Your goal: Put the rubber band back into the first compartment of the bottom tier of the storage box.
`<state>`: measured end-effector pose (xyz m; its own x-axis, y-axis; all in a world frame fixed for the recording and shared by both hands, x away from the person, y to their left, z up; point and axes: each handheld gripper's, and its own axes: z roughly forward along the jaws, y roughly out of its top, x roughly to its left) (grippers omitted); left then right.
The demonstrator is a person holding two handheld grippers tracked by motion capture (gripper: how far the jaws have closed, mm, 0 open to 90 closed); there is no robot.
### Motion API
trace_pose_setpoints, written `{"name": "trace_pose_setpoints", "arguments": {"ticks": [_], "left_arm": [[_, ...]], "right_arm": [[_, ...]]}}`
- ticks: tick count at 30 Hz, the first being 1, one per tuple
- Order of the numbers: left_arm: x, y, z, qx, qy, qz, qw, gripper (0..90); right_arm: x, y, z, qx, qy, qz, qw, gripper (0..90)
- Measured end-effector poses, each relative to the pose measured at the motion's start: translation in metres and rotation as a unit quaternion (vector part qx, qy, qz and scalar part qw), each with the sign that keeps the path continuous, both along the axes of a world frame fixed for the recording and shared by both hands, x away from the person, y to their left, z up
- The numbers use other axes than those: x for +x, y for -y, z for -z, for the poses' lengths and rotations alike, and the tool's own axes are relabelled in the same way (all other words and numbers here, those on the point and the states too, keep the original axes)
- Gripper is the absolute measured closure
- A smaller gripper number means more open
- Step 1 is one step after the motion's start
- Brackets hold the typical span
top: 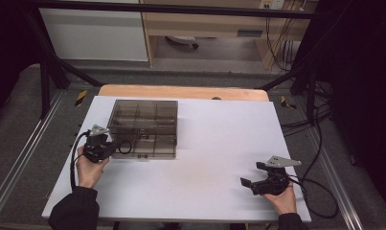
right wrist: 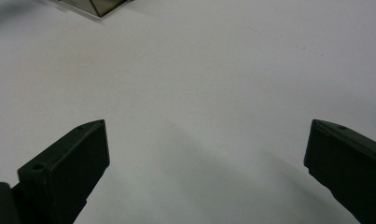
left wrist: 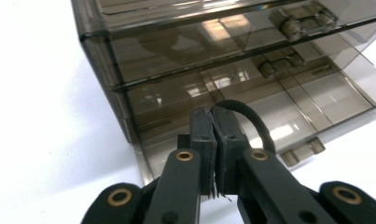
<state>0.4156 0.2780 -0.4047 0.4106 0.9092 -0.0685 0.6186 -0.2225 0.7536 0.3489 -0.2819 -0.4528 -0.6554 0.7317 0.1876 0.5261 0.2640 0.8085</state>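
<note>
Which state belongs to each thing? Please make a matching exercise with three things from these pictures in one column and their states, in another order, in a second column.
Things:
1. left gripper
2. right gripper
3. smoky clear box

States:
a. jaws wide apart, above the bare white table
b. lid down, lying flat, with dividers seen through its top
c. jaws pressed together on a black ring at the box's near edge

Right pairs: 1-c, 2-a, 3-b
</note>
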Motion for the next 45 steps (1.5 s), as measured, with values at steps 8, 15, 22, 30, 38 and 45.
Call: {"name": "trace_pose_setpoints", "arguments": {"ticks": [8, 15, 22, 30, 38, 45], "left_arm": [[0.007, -0.002, 0.005, 0.005, 0.0, -0.013, 0.9999, 87.1], [0.011, -0.004, 0.011, 0.01, -0.001, -0.019, 0.9998, 87.1], [0.015, -0.003, 0.016, 0.016, -0.006, -0.018, 0.9997, 87.1], [0.017, -0.001, 0.023, 0.023, -0.02, -0.016, 0.9994, 87.0], [0.018, -0.002, 0.027, 0.024, -0.028, -0.017, 0.9992, 85.2], [0.016, -0.001, 0.025, 0.019, -0.025, -0.014, 0.9994, 78.4]], "right_arm": [[0.0, 0.0, 0.0, 0.0, 0.0, 0.0, 1.0, 0.7], [0.0, 0.0, 0.0, 0.0, 0.0, -0.001, 1.0, 0.7], [0.0, 0.0, 0.0, 0.0, -0.001, -0.001, 1.0, 0.8], [0.0, 0.0, 0.0, -0.001, -0.001, 0.0, 1.0, 0.7], [0.0, 0.0, 0.0, 0.0, -0.001, 0.0, 1.0, 0.7], [0.0, 0.0, 0.0, 0.0, -0.002, -0.001, 1.0, 0.7]]}}
